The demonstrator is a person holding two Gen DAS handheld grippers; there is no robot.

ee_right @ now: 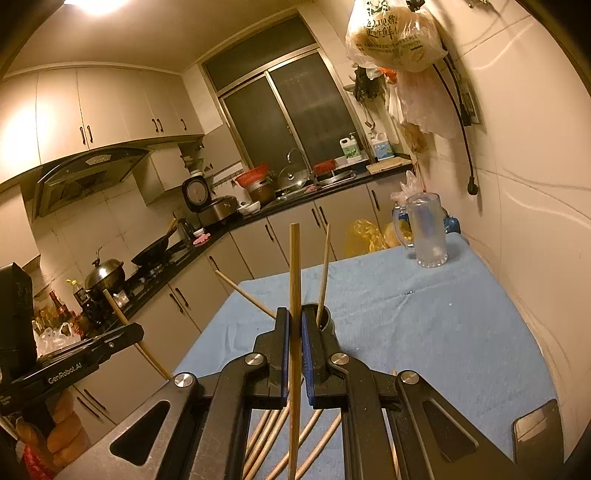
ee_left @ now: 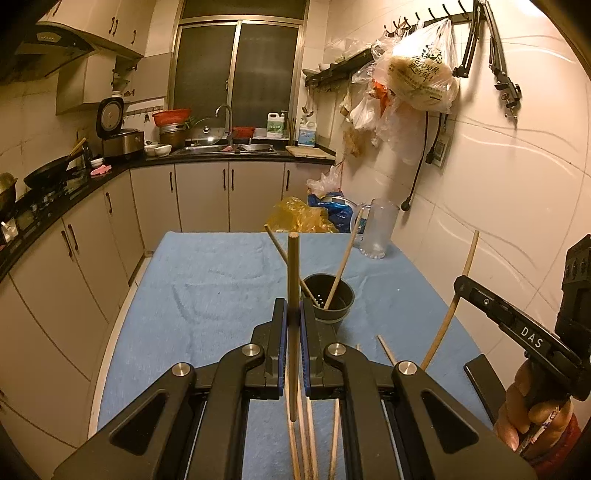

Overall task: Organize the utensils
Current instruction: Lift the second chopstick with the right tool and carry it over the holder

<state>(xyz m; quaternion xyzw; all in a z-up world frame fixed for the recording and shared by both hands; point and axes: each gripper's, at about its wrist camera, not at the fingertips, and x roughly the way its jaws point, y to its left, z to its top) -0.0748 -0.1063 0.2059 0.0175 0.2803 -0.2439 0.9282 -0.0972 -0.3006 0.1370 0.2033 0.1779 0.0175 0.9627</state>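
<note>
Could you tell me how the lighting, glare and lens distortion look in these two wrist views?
Left wrist view: warm yellowish light, dark vignetted corners, wall tiles and cabinets bowed by the fisheye; the chopstick in the left gripper is sharp. Right wrist view: a ceiling lamp blows out at the top left and throws glare on the upper cabinets; edges curve likewise.

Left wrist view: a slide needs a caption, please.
Left gripper clamps one chopstick upright before the dark holder.

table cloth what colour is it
Light blue table cloth, clearest in the right wrist view.
</note>
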